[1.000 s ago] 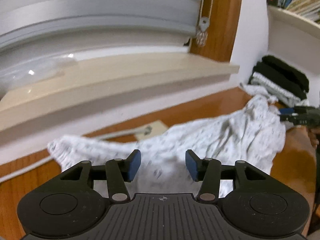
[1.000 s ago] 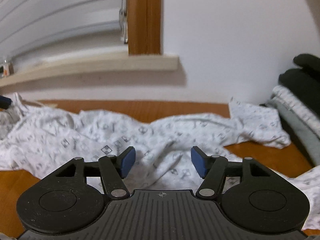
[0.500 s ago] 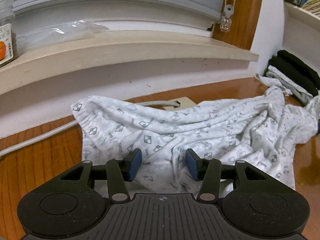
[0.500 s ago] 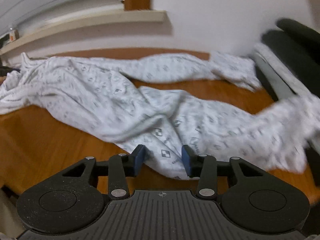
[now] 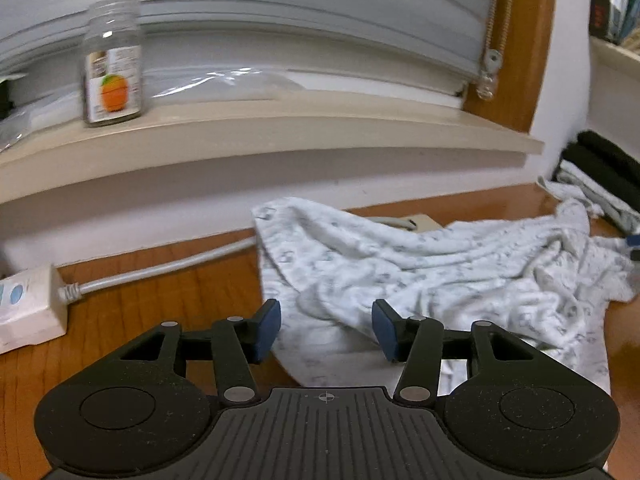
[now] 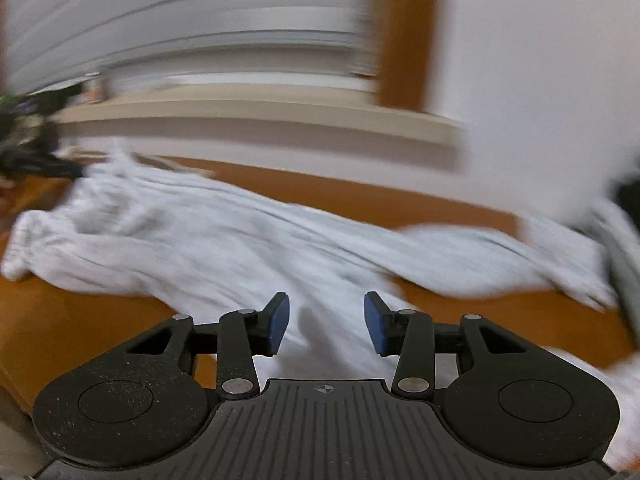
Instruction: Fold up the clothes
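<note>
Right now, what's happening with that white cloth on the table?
A person holds two grippers over a crumpled white patterned garment on a wooden table, about to fold it. The left gripper hangs open above its near edge. The right gripper, its jaws just reopening, grips nothing. Folded clothes wait aside.

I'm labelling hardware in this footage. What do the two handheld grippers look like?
Both match: the left gripper and right gripper have matte black speckled bodies, two round discs, a ribbed centre plate with a small crosshair mark, silver pivot pins, and blue pads on black fingers. No cables or sleeves show.
</note>
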Available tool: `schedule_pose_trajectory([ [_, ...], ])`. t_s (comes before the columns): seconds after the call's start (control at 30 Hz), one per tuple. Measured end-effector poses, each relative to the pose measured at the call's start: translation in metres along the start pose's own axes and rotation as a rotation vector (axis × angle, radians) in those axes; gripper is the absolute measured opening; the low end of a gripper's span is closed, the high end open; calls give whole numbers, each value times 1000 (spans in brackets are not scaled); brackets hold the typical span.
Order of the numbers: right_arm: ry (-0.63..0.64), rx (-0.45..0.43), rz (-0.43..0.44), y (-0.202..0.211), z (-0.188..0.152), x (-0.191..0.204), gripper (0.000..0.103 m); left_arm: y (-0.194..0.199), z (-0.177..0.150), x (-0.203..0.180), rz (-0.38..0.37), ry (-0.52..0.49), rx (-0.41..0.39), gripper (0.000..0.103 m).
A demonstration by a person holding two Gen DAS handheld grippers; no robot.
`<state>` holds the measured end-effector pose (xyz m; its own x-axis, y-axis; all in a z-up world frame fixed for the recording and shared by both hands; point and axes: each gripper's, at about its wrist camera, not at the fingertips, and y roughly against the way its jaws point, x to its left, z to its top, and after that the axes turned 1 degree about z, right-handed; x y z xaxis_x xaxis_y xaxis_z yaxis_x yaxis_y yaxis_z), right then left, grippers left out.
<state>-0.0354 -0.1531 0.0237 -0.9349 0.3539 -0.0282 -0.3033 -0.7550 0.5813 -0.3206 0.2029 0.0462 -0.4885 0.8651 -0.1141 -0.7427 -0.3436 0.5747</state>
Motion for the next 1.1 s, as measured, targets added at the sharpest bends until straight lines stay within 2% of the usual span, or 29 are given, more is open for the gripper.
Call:
schedule_pose_trajectory([
  [0.13,95,-23,139,-43,24,46,47,-11,5,5,-7,10,12,55],
  [0.23,178,-32,213,-69,40,82,47,-24,9,3,31,-40,41,55],
  [0.37,223,-42,308,-91,50,117,47,-38,13,7,22,-59,56,53],
  [0.4,228,-43,330,-95,52,124,48,-40,15,9,16,-57,55,50],
  [0.47,241,-35,341,-101,51,132,48,-43,17,10,0,-57,52,31],
  [0.5,248,-31,347,-105,51,136,48,-44,19,10,10,-52,41,25],
  [0.53,253,-29,353,-107,51,139,48,-45,20,10,19,-48,30,11],
  [0.57,244,-32,357,-107,51,138,48,-46,22,9,30,-44,17,11],
  [0.6,235,-35,361,-107,51,136,48,-44,24,9,77,-50,-8,10],
  [0.7,222,-65,351,-103,50,134,48,-45,26,8,113,-47,-39,10],
  [0.9,248,-98,352,-87,46,149,48,-40,21,17,80,25,-38,13],
  [1.1,332,-94,384,-77,44,187,48,-26,13,13,70,20,-43,15],
])
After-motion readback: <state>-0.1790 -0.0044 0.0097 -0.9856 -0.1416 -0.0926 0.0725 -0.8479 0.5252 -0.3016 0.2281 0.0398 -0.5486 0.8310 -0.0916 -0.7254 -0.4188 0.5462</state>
